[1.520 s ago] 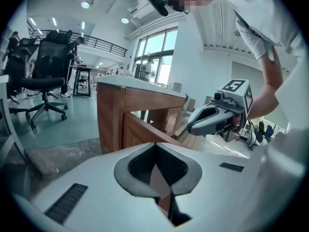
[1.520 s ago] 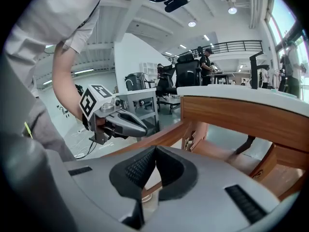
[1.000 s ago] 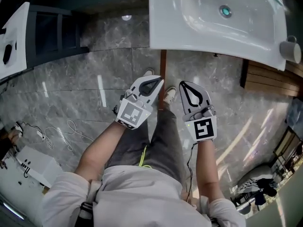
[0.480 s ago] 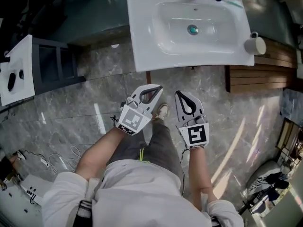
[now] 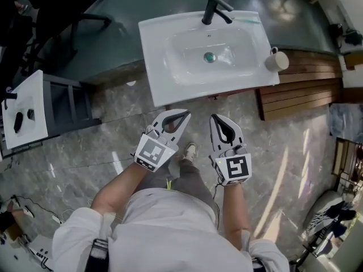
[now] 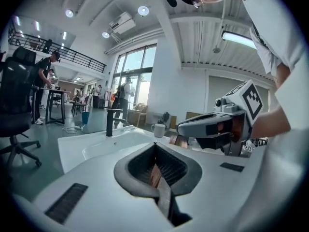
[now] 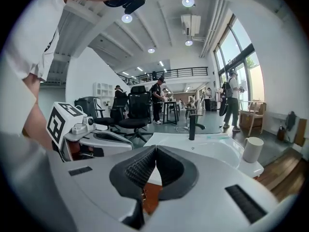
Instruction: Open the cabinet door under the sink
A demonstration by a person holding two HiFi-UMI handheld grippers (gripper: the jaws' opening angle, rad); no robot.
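Observation:
The white sink [image 5: 164, 75] with a black tap [image 5: 214, 9] stands ahead of me, seen from above. Its basin hides the cabinet below; only a thin brown strip [image 5: 214, 97] shows under the front edge. My left gripper [image 5: 184, 115] and right gripper [image 5: 214, 118] hover side by side in front of the sink, above the floor, both shut and holding nothing. In the left gripper view the left gripper [image 6: 155, 145] points over the basin [image 6: 91, 144]. The right gripper [image 7: 155, 149] does the same in its own view.
A white mug [image 5: 276, 60] sits on the sink's right corner. A wooden slatted platform [image 5: 300, 89] lies right of the sink. A dark shelf unit with a white top [image 5: 25, 109] stands at left, an office chair [image 5: 62, 16] behind it. People stand farther off.
Both grippers have risen together and stayed shut. The head view has pulled back, so the whole sink with its tap and the mug now shows.

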